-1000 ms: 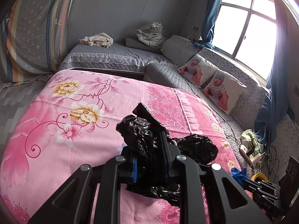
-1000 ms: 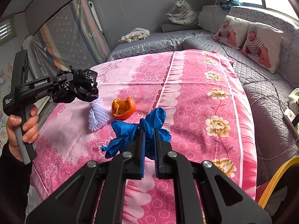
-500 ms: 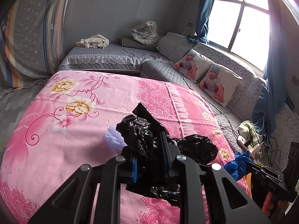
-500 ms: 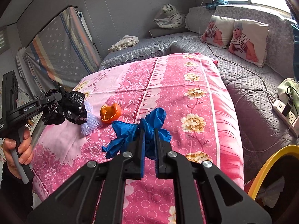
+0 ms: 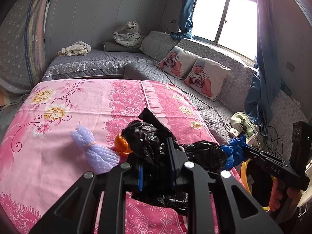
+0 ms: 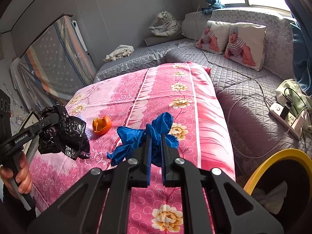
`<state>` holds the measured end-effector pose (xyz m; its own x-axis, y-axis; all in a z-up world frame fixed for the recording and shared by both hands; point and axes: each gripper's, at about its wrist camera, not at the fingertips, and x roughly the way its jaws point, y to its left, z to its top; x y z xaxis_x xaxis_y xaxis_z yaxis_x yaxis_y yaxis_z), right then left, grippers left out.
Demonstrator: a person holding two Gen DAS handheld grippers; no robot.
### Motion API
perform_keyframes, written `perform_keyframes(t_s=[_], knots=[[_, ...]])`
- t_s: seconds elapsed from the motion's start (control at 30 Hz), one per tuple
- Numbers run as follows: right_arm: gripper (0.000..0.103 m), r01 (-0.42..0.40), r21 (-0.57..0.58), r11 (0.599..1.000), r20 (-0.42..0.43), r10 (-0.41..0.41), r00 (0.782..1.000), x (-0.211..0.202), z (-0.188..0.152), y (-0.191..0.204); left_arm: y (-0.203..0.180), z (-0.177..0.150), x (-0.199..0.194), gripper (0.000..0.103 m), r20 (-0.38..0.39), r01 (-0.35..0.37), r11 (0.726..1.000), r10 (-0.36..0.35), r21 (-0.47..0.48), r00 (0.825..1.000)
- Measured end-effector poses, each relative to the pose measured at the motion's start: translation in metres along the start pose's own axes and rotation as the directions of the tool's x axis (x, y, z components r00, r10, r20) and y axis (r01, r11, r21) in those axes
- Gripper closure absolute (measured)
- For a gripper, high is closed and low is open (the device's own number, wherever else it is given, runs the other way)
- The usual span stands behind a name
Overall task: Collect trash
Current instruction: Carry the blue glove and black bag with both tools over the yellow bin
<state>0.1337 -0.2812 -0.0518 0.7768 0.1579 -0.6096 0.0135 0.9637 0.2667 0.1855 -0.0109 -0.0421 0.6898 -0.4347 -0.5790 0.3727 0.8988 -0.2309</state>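
My left gripper (image 5: 156,156) is shut on a crumpled black plastic bag (image 5: 148,140) and holds it above the pink bed. It also shows in the right wrist view (image 6: 64,130). My right gripper (image 6: 156,136) is shut on a blue glove (image 6: 140,136), held over the bed's near right edge; the glove also shows in the left wrist view (image 5: 234,152). An orange peel (image 6: 101,124) and a lilac foam net (image 5: 93,152) lie on the pink floral bedspread (image 6: 185,101). A yellow-rimmed bin (image 6: 273,156) stands at the lower right, beside the bed.
A grey quilted corner sofa (image 6: 243,81) runs behind and right of the bed, with two baby-print pillows (image 6: 234,41), a tiger toy (image 6: 165,24) and a cloth heap (image 6: 120,51). A power strip with cables (image 6: 286,117) lies on the sofa. A mattress (image 6: 54,58) leans at the left.
Both grippers have drawn back toward the bed's near right corner with their loads. The foam net and orange peel have come into the left wrist view, the bin rim into the right.
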Motion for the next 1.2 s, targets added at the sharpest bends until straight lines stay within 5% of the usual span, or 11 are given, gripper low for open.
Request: perform_keyframes(t_s=[0.73, 1.2], knots=[[0.096, 0.137, 0.051, 0.989, 0.094, -0.141, 0.986, -0.040, 0.009, -0.060, -0.101, -0.010, 0.034, 0.085, -0.055, 0.123, 0.980, -0.116, 0.155, 0.992], [0.096, 0.295, 0.182, 0.938, 0.149, -0.323, 0.935, -0.096, -0.012, -0.138, -0.185, -0.018, 0.047, 0.085, -0.083, 0.225, 0.937, -0.211, 0.266, 0.974]])
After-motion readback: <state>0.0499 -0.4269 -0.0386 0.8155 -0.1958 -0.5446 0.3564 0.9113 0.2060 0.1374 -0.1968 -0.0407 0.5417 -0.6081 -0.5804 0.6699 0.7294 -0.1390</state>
